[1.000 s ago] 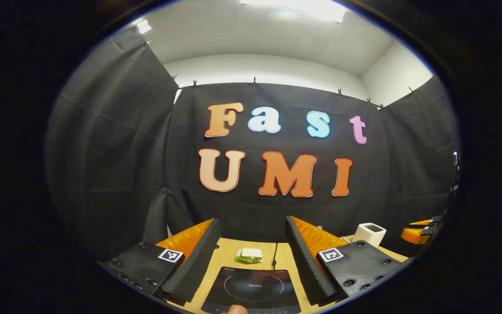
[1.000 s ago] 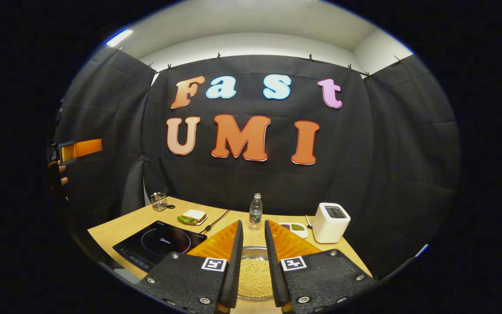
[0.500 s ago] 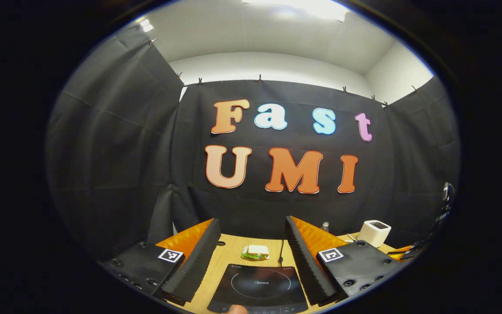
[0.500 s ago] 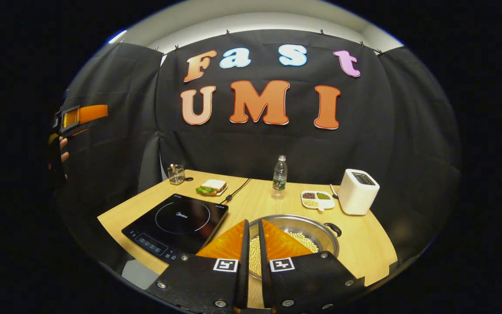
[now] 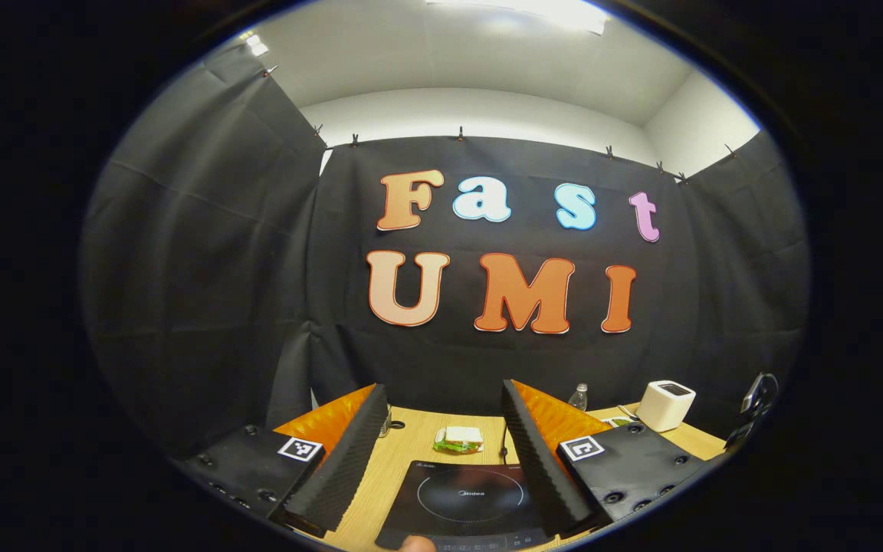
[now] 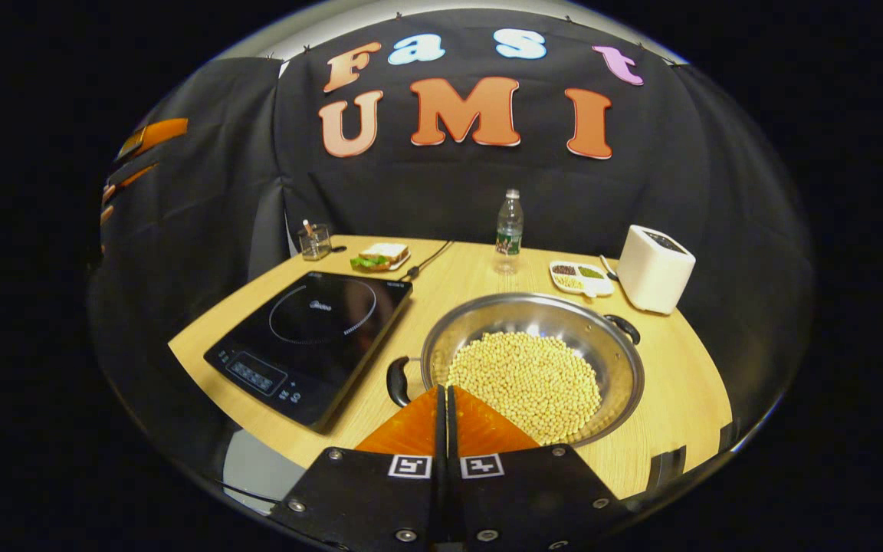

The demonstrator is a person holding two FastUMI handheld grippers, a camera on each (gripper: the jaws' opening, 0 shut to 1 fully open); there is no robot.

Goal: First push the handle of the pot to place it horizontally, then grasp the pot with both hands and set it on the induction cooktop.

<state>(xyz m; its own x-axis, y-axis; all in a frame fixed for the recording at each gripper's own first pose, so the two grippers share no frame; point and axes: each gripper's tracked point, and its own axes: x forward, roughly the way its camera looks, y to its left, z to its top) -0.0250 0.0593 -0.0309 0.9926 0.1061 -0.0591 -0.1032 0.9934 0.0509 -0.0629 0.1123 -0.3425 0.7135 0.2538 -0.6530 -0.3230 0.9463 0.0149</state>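
Your right gripper [image 6: 444, 395] fingers closed empty, pot [image 6: 531, 366] just beyond them, your left gripper [image 5: 441, 418] fingers open, cooktop [image 5: 468, 498] between them

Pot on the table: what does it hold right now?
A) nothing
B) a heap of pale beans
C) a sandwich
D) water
B: in the right gripper view the pot holds a heap of pale beans; the sandwich lies apart, beyond the cooktop.

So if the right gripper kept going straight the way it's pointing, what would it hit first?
Probably the round steel pot of soybeans: the shut right gripper points at its near rim, beside the black loop handle. Depth is unclear.
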